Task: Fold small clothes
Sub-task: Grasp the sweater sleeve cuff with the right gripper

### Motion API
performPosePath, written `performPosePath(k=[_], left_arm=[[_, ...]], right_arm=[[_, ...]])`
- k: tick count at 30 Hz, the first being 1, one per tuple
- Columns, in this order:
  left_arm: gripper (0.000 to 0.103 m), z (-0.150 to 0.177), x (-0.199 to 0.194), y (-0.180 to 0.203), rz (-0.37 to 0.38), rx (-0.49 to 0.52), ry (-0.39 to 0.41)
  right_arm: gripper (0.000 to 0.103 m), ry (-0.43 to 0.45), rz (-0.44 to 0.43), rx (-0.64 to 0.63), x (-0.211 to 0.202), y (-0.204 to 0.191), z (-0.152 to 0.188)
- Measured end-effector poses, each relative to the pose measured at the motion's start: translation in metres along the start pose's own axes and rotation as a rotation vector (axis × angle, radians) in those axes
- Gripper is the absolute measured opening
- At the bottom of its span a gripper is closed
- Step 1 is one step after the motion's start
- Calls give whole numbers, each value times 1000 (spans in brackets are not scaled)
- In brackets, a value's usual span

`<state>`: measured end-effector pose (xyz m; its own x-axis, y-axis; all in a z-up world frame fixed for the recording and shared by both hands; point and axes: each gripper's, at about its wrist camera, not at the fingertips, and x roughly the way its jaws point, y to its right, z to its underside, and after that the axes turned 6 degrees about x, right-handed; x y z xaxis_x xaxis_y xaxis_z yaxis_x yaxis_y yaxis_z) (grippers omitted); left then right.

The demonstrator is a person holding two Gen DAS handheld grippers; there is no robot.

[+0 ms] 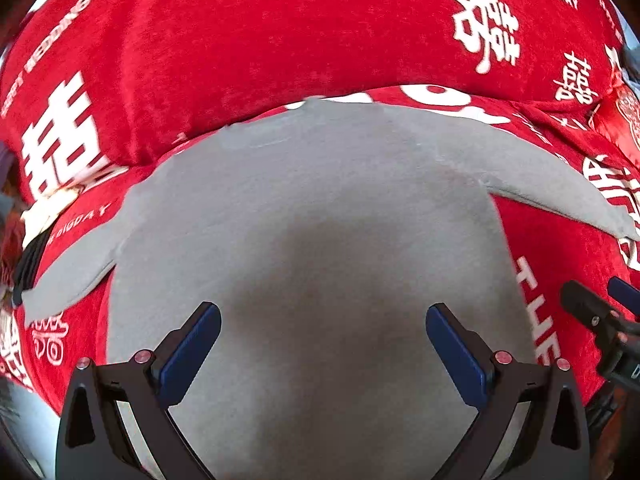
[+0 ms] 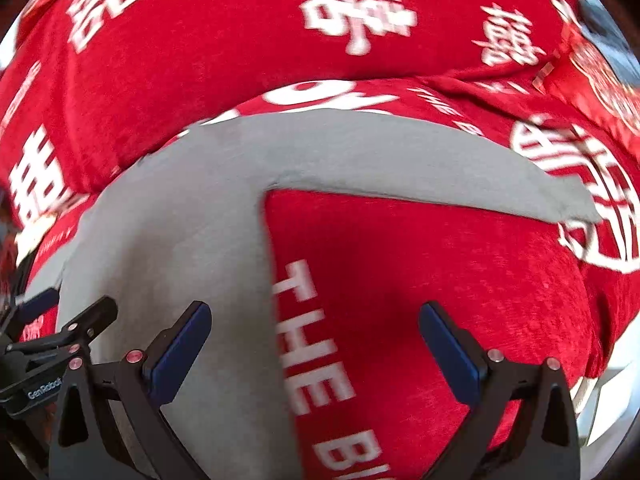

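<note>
A: Two grippers show, and both stand with jaws spread wide, holding nothing. The left gripper (image 1: pixel 323 344) hangs over the middle of the grey shirt (image 1: pixel 312 216); its blue pads (image 1: pixel 191 354) frame bare grey cloth.

B: And the shirt itself?

A: It lies flat on a red cover (image 1: pixel 224 48) printed with white characters and the words "THE BIGDAY". Both sleeves stretch out sideways, one toward the left edge of the left view, the other (image 1: pixel 560 188) toward the right.

B: Where is the right gripper (image 2: pixel 315 344)?

A: It sits over the shirt's right side edge. In its own view, the shirt's body (image 2: pixel 172 240) fills the left half, and the edge runs down between the fingers. The left pad (image 2: pixel 180 354) is over grey, the right pad over red cover (image 2: pixel 420 240). The sleeve (image 2: pixel 420 160) reaches across above.

B: Do the grippers see each other?

A: Yes. The right one's black finger shows at the right rim of the left view (image 1: pixel 592 316), and the left one appears at the lower left of the right view (image 2: pixel 60 340).

B: Any touching of cloth?

A: That cannot be told; the frames are blurred.
</note>
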<state>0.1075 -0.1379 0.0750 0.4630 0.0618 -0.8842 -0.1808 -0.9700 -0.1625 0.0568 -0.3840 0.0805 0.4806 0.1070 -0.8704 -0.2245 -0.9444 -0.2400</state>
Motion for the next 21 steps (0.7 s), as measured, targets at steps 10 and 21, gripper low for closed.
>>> performPosePath(k=[10, 21], left_arm=[[103, -50, 35, 51, 26, 68, -31], [103, -96, 72, 89, 49, 89, -65]], right_arm=[[103, 34, 83, 208, 14, 90, -42], [103, 70, 133, 450, 37, 176, -87]])
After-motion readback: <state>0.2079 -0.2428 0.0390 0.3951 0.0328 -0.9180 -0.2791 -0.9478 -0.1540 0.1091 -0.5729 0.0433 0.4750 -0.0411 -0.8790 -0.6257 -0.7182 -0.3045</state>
